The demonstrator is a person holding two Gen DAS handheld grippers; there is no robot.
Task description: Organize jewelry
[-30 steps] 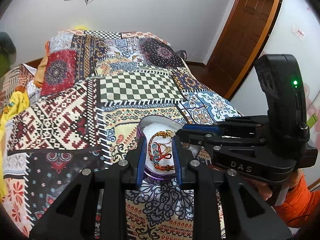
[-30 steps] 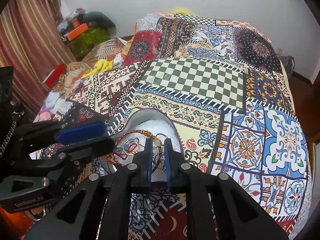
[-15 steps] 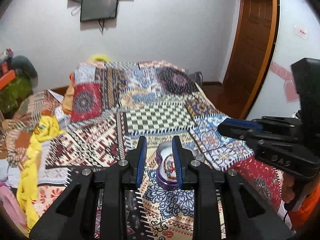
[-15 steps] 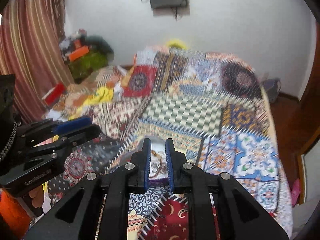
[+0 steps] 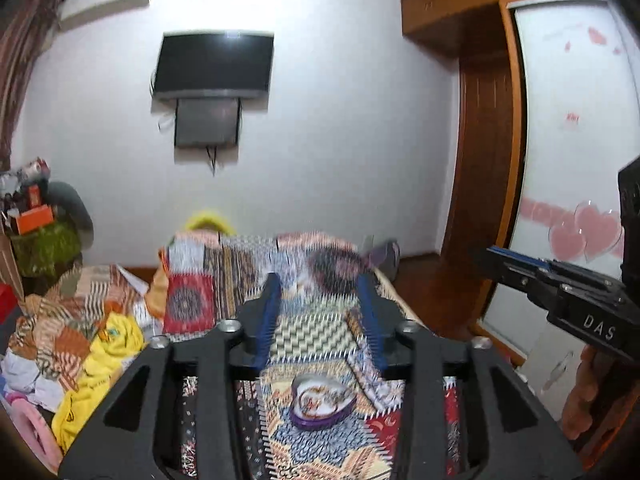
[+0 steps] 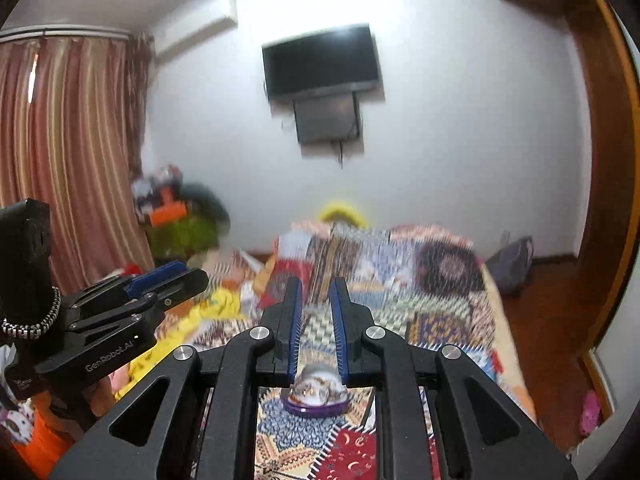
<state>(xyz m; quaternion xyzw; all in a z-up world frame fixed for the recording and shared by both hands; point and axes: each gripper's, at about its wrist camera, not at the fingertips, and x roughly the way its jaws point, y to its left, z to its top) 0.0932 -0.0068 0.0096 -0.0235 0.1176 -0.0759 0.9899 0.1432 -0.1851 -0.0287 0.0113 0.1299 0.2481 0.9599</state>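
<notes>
A purple heart-shaped jewelry box [image 5: 322,402] with a white lining lies open on the patchwork bedspread [image 5: 320,448], with colourful bracelets inside. It also shows in the right wrist view [image 6: 318,396]. My left gripper [image 5: 322,292] is open and empty, raised well above and behind the box. My right gripper [image 6: 316,300] is open a little and empty, also raised above the box. Each gripper shows in the other's view: the right one [image 5: 520,268] and the left one [image 6: 176,278].
A TV [image 5: 214,64] hangs on the far white wall. Piled clothes [image 5: 80,344] lie left of the bed. A wooden door [image 5: 480,160] and a wardrobe with pink hearts [image 5: 576,228] stand at the right. Striped curtains [image 6: 68,152] hang at the left.
Both grippers have lifted up and back from the jewelry box, which now looks small and far below. The left gripper's jaws have opened wider.
</notes>
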